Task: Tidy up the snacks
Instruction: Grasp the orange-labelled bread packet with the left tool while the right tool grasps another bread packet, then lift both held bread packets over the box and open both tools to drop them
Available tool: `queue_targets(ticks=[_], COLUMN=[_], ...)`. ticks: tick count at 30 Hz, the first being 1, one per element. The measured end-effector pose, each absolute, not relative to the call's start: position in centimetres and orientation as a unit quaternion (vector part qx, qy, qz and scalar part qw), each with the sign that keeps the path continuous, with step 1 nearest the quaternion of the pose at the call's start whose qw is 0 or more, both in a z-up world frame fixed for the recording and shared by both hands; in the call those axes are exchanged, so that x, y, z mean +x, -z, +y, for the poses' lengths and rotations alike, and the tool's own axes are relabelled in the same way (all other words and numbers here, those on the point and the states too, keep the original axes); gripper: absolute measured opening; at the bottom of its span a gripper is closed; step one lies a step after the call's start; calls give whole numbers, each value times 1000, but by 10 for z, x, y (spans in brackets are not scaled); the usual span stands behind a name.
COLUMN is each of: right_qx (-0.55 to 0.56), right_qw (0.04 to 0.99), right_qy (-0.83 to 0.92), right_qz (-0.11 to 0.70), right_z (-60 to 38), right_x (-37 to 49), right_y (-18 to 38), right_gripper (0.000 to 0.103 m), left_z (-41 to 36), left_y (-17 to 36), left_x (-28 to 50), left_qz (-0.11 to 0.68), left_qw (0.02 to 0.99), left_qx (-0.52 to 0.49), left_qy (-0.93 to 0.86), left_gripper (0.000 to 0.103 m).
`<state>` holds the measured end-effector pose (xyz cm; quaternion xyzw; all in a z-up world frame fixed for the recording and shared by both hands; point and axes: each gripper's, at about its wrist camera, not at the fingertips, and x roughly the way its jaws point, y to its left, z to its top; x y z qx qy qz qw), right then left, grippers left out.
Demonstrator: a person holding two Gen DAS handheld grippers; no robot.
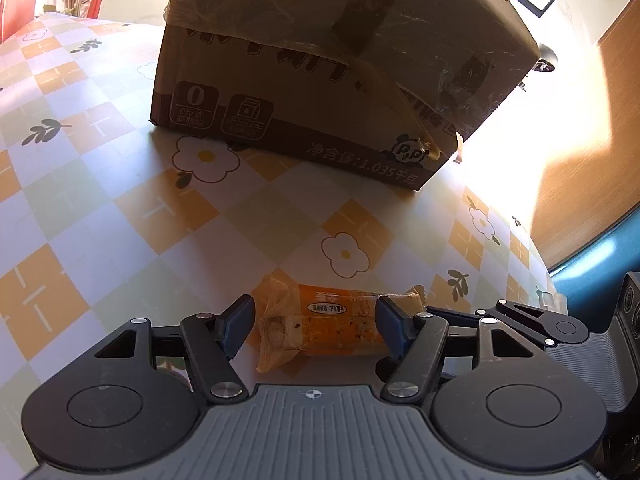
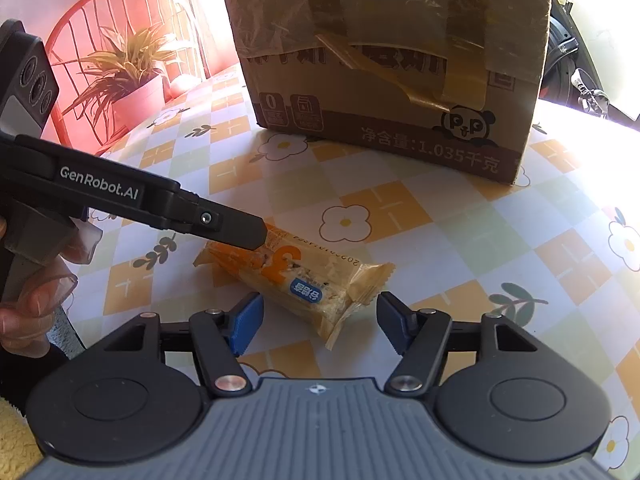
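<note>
An orange-wrapped snack bar (image 1: 320, 322) lies flat on the checked tablecloth. My left gripper (image 1: 314, 326) is open, low over the cloth, its fingers straddling the bar's two ends without clamping it. In the right wrist view the same bar (image 2: 296, 280) lies just ahead of my right gripper (image 2: 320, 320), which is open and empty, with the bar's near end between its fingertips. The left gripper reaches in from the left there, and one finger (image 2: 240, 230) covers the bar's far end. A taped cardboard box (image 1: 328, 64) stands beyond the bar; it also shows in the right wrist view (image 2: 392, 60).
The table has a flowered orange and white checked cloth (image 1: 120, 208). A potted plant (image 2: 128, 76) and a red chair back (image 2: 120, 0) stand at the far left. The table edge (image 1: 540, 256) drops to a wooden floor on the right.
</note>
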<state>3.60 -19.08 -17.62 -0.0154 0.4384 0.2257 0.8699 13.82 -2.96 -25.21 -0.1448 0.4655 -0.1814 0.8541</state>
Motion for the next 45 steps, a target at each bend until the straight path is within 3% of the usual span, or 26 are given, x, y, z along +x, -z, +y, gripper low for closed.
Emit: queue_targets(ticks=[6,8,11,17,35,45], right_qx=[-22,-23,-21,-23,-42,-68], right_qw=[871,874,876,883,939,945], right_qy=[-228,-226,-223,-226,-230,-236], right_qz=[435,430,426,412,252,218], right_z=[-189,-189,-192,-193,-201,-195], right_x=[36,36,36,35,65,104], right_y=[178,177,175,165,26,-16], right_gripper=[63,58,51,49,49,49], left_z=[-31,-31,-27,-29,-45,-51], left_y=[261,261,259,244,84,44], left_x=[135,135,134,133,156,182], left_qz=[467,465,459,443,285,251], left_qw=[851,854,855,864,932,943], left_qx=[-156,-154,-165,-160,-130,-124], left_qy=[182,175,177,178,184,180], left_gripper=[67,57,51,50,50,50])
